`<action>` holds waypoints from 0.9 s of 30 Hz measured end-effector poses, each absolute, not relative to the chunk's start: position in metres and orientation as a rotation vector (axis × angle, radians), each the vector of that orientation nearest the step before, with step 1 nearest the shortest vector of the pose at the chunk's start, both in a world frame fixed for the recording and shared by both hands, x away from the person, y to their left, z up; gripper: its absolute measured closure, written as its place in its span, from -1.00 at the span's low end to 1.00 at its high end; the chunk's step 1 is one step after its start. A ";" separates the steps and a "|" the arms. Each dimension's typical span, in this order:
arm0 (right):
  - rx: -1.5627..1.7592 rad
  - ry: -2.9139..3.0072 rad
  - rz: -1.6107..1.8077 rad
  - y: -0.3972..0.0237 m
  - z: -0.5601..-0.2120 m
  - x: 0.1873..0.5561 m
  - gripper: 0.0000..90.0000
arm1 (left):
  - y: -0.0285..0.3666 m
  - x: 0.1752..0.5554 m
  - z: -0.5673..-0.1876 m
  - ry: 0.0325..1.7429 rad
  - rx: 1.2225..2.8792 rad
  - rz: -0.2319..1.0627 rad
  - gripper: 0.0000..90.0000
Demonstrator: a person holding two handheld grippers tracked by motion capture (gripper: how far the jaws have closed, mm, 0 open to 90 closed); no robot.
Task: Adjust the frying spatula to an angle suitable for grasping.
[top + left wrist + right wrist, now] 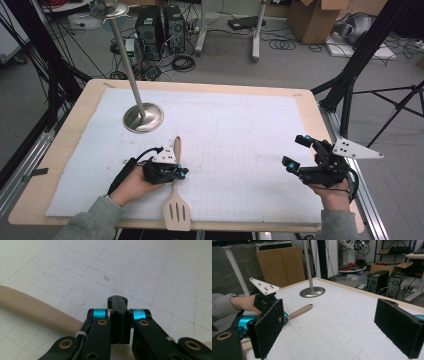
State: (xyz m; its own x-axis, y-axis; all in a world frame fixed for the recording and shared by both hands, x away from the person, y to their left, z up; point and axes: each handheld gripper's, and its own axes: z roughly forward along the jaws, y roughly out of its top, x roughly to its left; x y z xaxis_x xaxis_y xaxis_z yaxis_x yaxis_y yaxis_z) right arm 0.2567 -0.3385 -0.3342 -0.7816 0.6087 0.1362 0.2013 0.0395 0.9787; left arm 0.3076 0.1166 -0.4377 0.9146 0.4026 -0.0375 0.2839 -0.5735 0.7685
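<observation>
0 readable labels on the spatula [176,200]

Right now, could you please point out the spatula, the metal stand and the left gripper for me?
spatula [178,210], high view, on its slotted blade.
metal stand [150,118], high view, on its round base.
left gripper [120,315], left gripper view, between its shut jaws.
</observation>
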 end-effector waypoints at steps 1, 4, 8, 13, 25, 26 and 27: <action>0.817 2.004 1.798 -0.339 -0.334 0.257 -0.81 | 0.116 0.306 -0.438 0.482 2.217 0.169 0.99; 0.818 2.002 1.804 -0.340 -0.334 0.257 -0.81 | 0.114 0.303 -0.440 0.469 2.239 0.160 0.99; 0.814 2.002 1.807 -0.340 -0.334 0.258 -0.81 | 0.117 0.303 -0.442 0.462 2.235 0.146 0.99; 0.817 2.004 1.809 -0.338 -0.335 0.259 -0.81 | 0.120 0.302 -0.441 0.444 2.246 0.129 0.99; 0.804 2.027 1.811 -0.333 -0.336 0.266 -0.81 | 0.137 0.295 -0.438 0.381 2.267 0.149 0.99; 0.805 2.031 1.810 -0.332 -0.337 0.267 -0.81 | 0.138 0.294 -0.438 0.379 2.267 0.149 0.99; 0.795 2.032 1.809 -0.331 -0.337 0.269 -0.81 | 0.139 0.294 -0.438 0.382 2.261 0.150 0.99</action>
